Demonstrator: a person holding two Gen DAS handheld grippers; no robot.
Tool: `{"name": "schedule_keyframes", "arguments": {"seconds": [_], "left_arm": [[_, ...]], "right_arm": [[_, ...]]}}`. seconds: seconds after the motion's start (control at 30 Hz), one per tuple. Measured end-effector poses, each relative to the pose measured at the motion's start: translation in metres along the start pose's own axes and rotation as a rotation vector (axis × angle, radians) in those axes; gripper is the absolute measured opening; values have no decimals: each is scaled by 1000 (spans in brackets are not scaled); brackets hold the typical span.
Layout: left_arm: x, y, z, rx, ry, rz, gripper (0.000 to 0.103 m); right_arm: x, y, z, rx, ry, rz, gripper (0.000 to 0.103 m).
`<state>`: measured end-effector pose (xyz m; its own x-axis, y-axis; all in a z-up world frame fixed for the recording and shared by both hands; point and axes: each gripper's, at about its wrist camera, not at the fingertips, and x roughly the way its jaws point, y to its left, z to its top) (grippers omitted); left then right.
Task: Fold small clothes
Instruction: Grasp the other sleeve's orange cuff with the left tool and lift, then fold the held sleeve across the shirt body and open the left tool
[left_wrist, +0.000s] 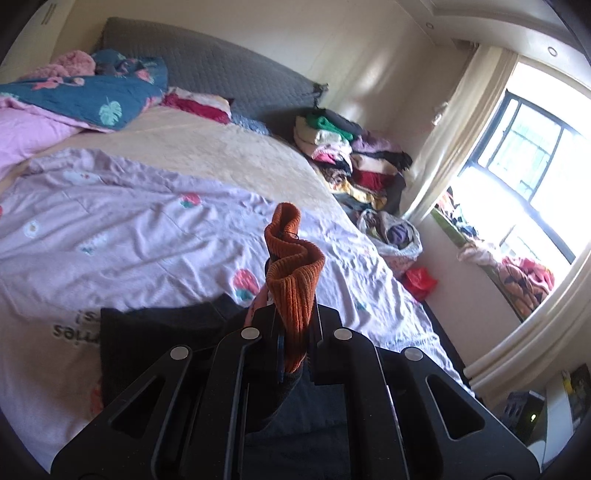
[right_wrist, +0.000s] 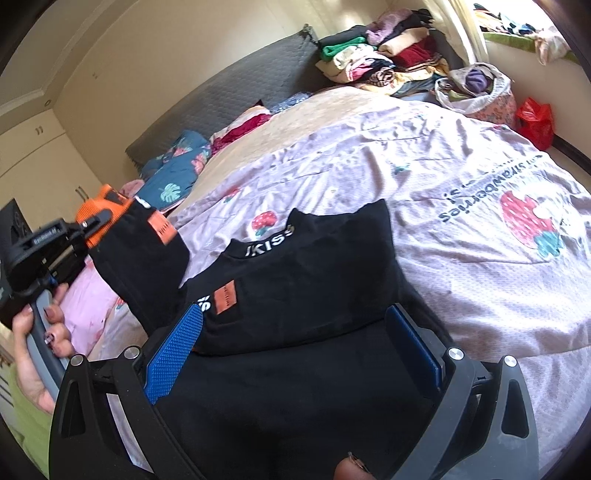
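Left gripper (left_wrist: 291, 325) clenched on orange cuff (left_wrist: 293, 258), sleeve raised left of shirt (right_wrist: 295, 280). Right gripper (right_wrist: 295, 354) released, hovering over shirt's near edge.

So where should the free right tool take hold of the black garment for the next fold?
Probably the near hem of the black garment, coming low from the near side. The right tool is open, straddling that flat-lying part. The left tool already pinches the orange cuff, lifting that sleeve off the bed.
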<state>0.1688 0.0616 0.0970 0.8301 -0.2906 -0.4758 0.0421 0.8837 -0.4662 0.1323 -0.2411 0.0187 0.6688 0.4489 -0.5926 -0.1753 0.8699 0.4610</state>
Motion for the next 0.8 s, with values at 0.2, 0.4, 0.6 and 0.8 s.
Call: {"name": "schedule_keyframes", "arguments": {"seconds": [0.2,0.4,0.6,0.8], "left_arm": [[29,-10,-29,30,99,-24,3],[59,-19,-66,52,224,-66,3],[86,-25,-99,74,352,-110,6],[98,-28,-118,104,461,-177,49]], "right_arm": [[-1,-14,0,33,-4,-25,99],[-2,-31,0,88,-7,-60,99],[-2,-45,0,141,-7,-88,99],[2,-48,0,160,3,-94,99]]}}
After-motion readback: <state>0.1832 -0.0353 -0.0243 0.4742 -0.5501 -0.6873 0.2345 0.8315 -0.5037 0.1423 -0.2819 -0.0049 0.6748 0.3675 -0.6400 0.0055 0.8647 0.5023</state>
